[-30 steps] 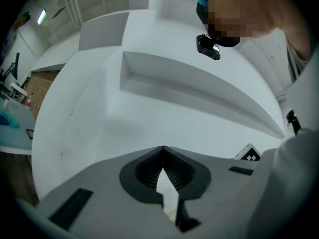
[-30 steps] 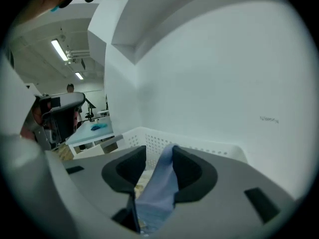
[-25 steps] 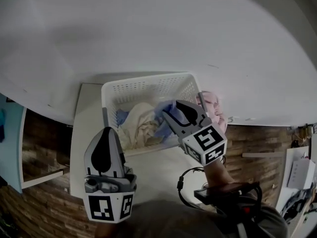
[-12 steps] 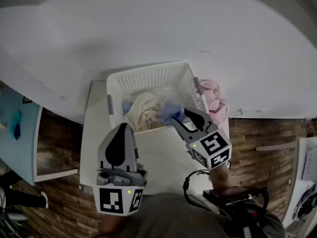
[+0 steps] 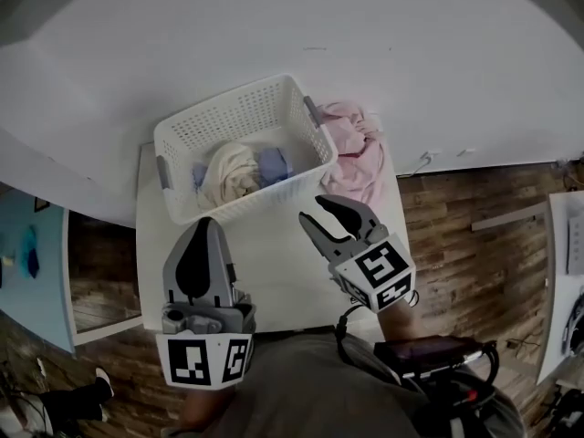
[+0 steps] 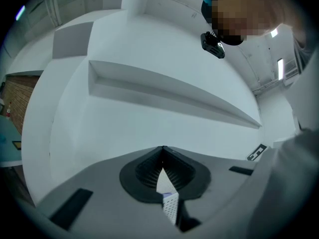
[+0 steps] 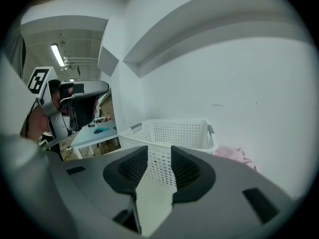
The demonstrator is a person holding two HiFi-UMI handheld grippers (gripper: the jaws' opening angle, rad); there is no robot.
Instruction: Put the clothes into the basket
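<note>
the left gripper (image 5: 203,229), jaws closed on nothing, and the right gripper (image 5: 318,213), jaws apart and empty, hover near the white basket (image 5: 239,203), pink garment (image 5: 354,156) beside it.

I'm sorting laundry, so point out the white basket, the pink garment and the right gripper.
white basket (image 5: 228,117), head view, far perforated wall
pink garment (image 5: 356,153), head view, middle of heap
right gripper (image 5: 311,208), head view, midway between fingertips
</note>
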